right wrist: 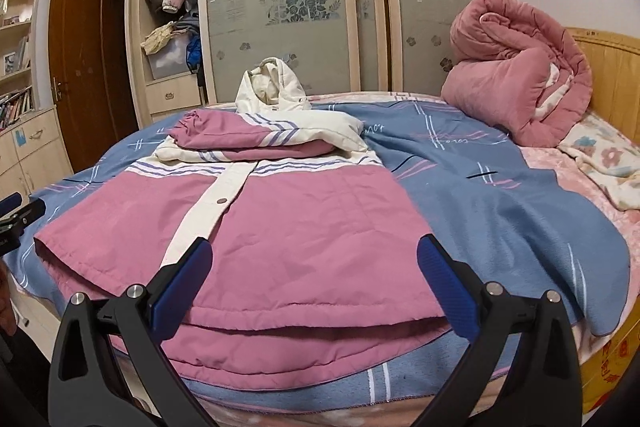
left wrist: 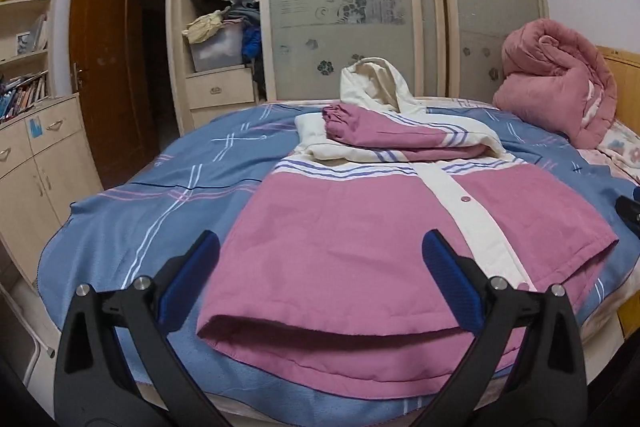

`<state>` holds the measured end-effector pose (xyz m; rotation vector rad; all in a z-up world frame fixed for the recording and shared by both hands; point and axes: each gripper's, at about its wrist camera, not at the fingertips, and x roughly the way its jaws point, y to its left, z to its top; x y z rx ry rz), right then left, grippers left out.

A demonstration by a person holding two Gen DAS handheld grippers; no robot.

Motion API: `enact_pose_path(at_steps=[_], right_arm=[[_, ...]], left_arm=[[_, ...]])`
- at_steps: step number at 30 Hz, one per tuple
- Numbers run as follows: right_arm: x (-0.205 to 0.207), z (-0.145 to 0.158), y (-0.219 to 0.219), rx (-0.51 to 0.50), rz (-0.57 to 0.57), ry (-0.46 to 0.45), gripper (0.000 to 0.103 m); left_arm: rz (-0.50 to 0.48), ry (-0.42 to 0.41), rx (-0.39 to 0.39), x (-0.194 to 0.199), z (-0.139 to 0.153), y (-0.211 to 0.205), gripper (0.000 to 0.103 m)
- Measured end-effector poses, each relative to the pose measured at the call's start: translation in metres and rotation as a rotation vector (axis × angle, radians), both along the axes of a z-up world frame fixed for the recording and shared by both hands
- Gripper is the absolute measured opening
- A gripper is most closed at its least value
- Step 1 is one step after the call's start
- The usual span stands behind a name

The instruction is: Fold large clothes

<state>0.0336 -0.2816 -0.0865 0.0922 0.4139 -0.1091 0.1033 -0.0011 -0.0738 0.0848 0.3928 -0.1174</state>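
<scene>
Bed [right wrist: 500, 227]: carries everything; wide, soft, with a wooden headboard at the far right.
Blue bedspread [left wrist: 160, 195]: fleecy cover with thin white and pink crossing lines, slightly rumpled, hanging over the near edge.
Hooded jacket [left wrist: 360, 227]: the task's garment, lying front up in the middle of the bedspread with its hem toward the cameras. Body is pink woven cloth, lightly padded by the look of it; the chest and hood are cream with blue stripes.
Step in hand: judged from the layout, the sleeves are already folded across the chest and the body is not yet folded.
Next move: likely each tool takes a hem corner and carries the hem up toward the collar; this needs both layers of the hem pinched together and lifted evenly so the padding does not slump.
Rolled quilt [right wrist: 520, 79]: thick pink bundle at the headboard end, well apart from the jacket.
Folded sleeves [right wrist: 248, 139]: stacked flat across the chest, pink with gathered cuffs.
Hood [right wrist: 272, 83]: cream, standing puffed up beyond the collar.
Placket [left wrist: 460, 195]: cream strip down the front with a round pink snap.
Left tool [left wrist: 320, 287]: spread wide, empty, poised over the left half of the hem; blue ribbed pads.
Right tool [right wrist: 316, 291]: likewise gaping and empty, over the right half of the hem.
</scene>
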Motion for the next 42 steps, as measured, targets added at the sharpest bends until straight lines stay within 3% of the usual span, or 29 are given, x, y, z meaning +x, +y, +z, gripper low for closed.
enact_pose_path(at_steps=[7, 26, 33, 38, 42], right_arm=[[0.002, 0.000, 0.006, -0.020, 0.006, 0.003, 0.102], [0.002, -0.001, 0.006, 0.001, 0.005, 0.005, 0.102], [0.005, -0.001, 0.012, 0.010, 0.020, -0.001, 0.102], [0.004, 0.002, 0.016, 0.010, 0.036, -0.036, 0.102], [0.008, 0.003, 0.011, 0.049, 0.017, -0.048, 0.102]], left_arm=[[-0.072, 0.008, 0.023, -0.006, -0.003, -0.011, 0.101], [-0.081, 0.060, 0.009, -0.004, -0.005, -0.017, 0.101], [-0.087, 0.029, -0.012, -0.011, 0.002, -0.017, 0.101], [-0.075, 0.066, -0.044, 0.008, -0.005, -0.022, 0.101], [-0.080, 0.052, -0.016, 0.024, 0.008, -0.036, 0.101]])
